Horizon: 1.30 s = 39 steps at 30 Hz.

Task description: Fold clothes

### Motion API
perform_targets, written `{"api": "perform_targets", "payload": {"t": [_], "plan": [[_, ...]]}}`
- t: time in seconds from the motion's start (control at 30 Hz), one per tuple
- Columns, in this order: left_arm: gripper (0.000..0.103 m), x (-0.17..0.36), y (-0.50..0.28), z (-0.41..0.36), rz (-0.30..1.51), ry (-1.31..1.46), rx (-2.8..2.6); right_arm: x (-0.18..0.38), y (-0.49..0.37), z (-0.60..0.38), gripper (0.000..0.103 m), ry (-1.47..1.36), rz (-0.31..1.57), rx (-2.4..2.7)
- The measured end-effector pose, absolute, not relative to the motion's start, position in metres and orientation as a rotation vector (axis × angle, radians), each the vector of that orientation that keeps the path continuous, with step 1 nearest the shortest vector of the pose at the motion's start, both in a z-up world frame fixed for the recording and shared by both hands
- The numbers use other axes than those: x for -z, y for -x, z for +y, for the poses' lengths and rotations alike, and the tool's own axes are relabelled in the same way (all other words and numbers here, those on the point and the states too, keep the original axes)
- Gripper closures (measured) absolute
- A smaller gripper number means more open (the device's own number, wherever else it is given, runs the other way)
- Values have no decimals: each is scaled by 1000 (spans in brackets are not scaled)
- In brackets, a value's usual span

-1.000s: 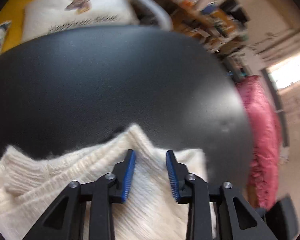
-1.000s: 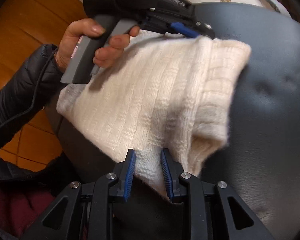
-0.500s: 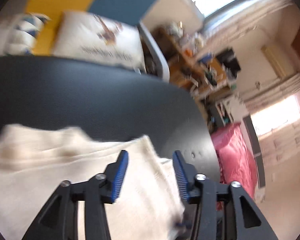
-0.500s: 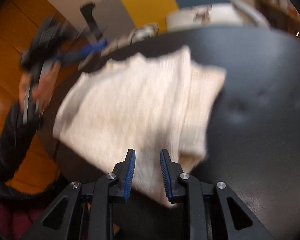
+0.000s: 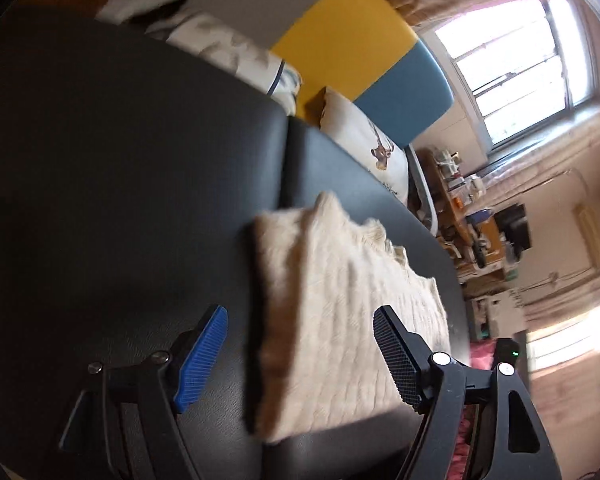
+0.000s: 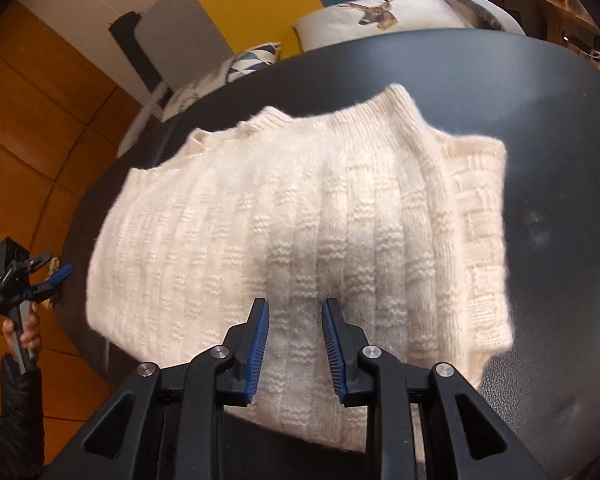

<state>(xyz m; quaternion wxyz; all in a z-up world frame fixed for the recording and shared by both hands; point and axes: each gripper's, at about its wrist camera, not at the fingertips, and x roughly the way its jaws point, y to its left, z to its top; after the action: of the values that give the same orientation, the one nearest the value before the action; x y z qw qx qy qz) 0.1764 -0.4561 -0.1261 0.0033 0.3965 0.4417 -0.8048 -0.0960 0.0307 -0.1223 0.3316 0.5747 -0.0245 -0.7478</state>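
Folded cream sweater point(image 6: 296, 224) lies on black cushion point(image 6: 548, 128). Left gripper point(image 5: 300, 354), jaws opening, grasps nothing (tilted). Right gripper point(image 6: 295, 346) hovers above, released.

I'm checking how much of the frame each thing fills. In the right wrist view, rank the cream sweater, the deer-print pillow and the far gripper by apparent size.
1. cream sweater, by far the largest.
2. deer-print pillow.
3. left gripper, smallest, held off the table's edge. It sits farther from the camera, so its true size is unsure.

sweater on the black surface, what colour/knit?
Cream sweater, ribbed knit with small textured blocks in columns. Clearest in the right wrist view.
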Motion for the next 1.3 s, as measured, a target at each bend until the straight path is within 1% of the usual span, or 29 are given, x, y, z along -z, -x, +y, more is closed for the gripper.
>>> {"api": "perform_targets", "payload": {"t": [0.07, 0.13, 0.37, 0.53, 0.67, 0.73, 0.87, 0.9, 0.93, 0.97, 1.03, 1.17, 1.3], "plan": [[26, 144, -173, -456, 1479, -1267, 2502, 128, 97, 33, 76, -1535, -96, 1956], [26, 159, -167, -454, 1534, -1302, 2499, 129, 99, 35, 76, -1547, -126, 1954], [26, 179, -133, -444, 1574, -1391, 2520, 132, 104, 41, 76, -1574, -165, 1939], [26, 179, -116, -437, 1538, -1433, 2542, 130, 101, 38, 76, -1565, -110, 1944], [25, 180, -102, -430, 1498, -1476, 2552, 130, 102, 39, 76, -1567, -121, 1936], [23, 181, -97, -426, 1479, -1486, 2562, 130, 103, 40, 76, -1567, -135, 1933], [24, 181, -87, -414, 1417, -1513, 2582, 117, 104, 44, 76, -1514, -132, 1982], [32, 182, -87, -413, 1401, -1521, 2576, 110, 105, 46, 76, -1480, -115, 2015], [55, 183, -87, -412, 1389, -1523, 2567, 104, 106, 48, 76, -1450, -94, 2049], [68, 185, -88, -411, 1377, -1525, 2557, 99, 107, 49, 76, -1428, -70, 2081], [80, 184, -91, -410, 1368, -1503, 2553, 90, 110, 51, 76, -1386, -3, 2124], [84, 171, -103, -409, 1402, -1377, 2599, 88, 116, 53, 76, -1373, 142, 2118], [84, 154, -106, -406, 1447, -1300, 2634, 98, 125, 58, 76, -1387, 200, 2085]]}}
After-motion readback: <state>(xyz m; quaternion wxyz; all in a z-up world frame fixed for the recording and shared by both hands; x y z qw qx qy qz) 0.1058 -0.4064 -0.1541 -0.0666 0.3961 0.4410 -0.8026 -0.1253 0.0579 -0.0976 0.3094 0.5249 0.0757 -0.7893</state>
